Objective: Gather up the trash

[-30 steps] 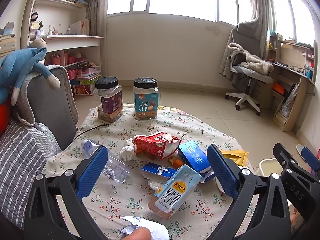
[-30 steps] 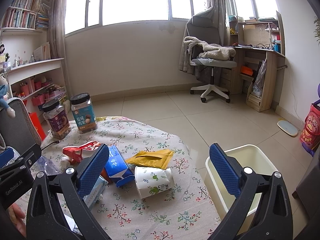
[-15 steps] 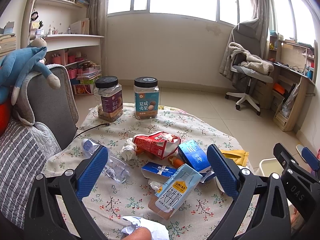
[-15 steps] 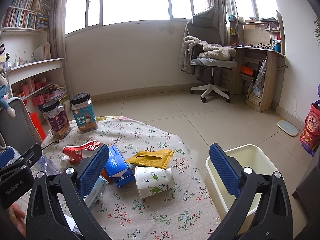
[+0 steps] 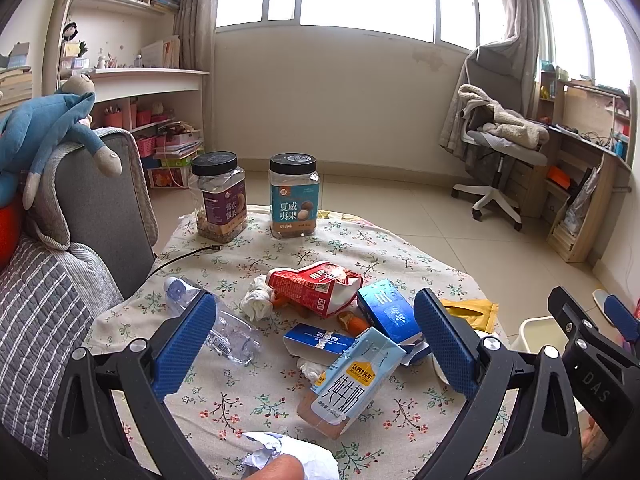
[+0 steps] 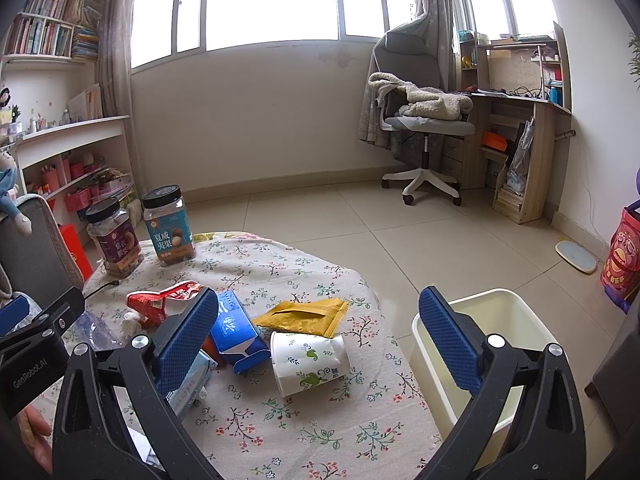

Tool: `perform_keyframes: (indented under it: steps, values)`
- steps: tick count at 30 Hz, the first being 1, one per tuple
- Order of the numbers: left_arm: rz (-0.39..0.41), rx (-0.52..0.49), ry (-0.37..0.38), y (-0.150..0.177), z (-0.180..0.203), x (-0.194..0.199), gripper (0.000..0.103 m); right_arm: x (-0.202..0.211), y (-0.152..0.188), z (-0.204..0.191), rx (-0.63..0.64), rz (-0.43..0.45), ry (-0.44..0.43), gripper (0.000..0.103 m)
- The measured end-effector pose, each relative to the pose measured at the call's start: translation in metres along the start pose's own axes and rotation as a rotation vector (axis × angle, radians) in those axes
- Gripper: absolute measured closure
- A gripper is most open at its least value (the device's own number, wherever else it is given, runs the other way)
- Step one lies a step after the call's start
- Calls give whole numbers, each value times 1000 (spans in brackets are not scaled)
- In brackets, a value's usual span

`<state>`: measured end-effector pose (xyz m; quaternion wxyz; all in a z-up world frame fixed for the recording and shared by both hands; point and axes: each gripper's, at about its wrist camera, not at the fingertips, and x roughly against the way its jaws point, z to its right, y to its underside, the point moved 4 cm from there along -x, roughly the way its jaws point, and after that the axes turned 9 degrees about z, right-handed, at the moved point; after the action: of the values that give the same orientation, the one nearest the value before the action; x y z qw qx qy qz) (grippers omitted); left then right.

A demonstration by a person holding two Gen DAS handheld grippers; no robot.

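Milk carton (image 5: 354, 376) between spread left gripper (image 5: 316, 344) fingers, untouched

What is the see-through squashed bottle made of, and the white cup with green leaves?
The bottle looks like thin clear plastic: glossy, transparent and crumpled flat. The cup, lying on its side, seems to be paper: matte white with printed green leaves, though a thin plastic lining cannot be ruled out.
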<state>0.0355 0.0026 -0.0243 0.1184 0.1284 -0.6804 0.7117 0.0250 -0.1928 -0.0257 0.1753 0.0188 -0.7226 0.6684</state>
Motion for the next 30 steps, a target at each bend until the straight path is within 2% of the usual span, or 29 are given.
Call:
perform_keyframes:
  steps: [20, 21, 25, 30]
  values:
    - [-7, 2, -6, 6, -4, -3, 7, 1, 0, 2, -1, -2, 0, 7]
    - [-9, 3, -6, 7, -4, -3, 7, -3, 4, 1, -21, -20, -24, 7]
    - [-20, 2, -10, 8, -5, -5, 7, -1, 2, -1, 2, -13, -1, 7]
    - [-43, -1, -21, 10, -5, -8, 7, -7, 8, -7, 13, -50, -12, 7]
